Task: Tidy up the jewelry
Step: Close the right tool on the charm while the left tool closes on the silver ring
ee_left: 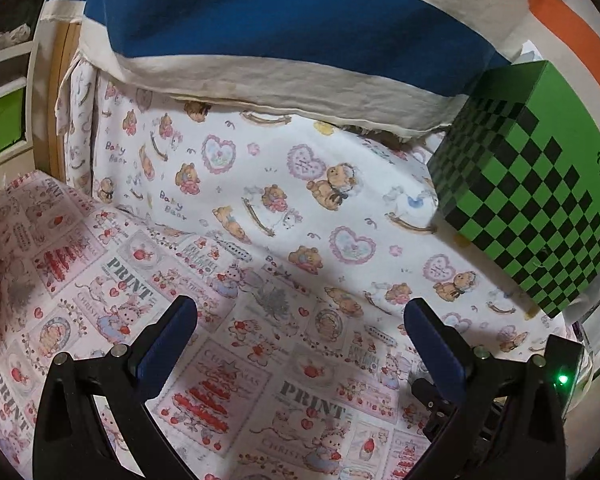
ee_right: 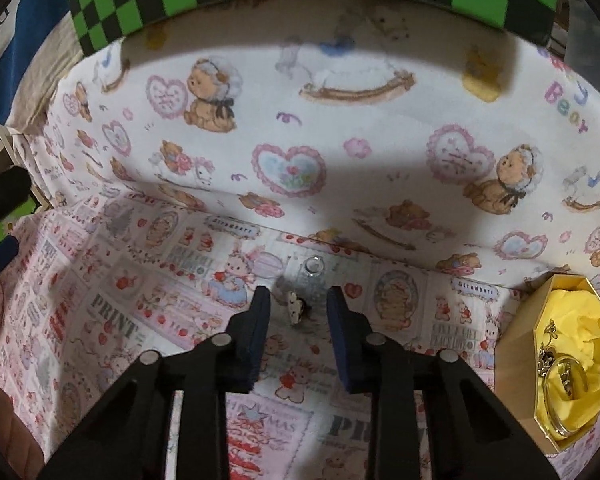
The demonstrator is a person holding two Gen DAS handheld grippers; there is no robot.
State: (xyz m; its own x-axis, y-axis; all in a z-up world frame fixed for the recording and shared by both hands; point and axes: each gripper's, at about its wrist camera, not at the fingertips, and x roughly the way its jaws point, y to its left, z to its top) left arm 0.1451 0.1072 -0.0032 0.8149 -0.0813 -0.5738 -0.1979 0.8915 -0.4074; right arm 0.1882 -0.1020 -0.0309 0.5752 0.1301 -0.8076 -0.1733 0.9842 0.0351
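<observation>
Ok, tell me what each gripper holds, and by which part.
Nothing held: the left gripper gapes over the cloth; a small black-and-white charm lies untouched between the jaws of the right gripper.

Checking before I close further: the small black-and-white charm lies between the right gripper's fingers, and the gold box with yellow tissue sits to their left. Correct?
Not quite. The right wrist view shows the gold box to the right of the right gripper, not the left. The charm does lie between its fingers, untouched.

Left claw (ee_left: 300,320) gapes wide; right claw (ee_right: 298,312) (narrower) tilts downward.
</observation>
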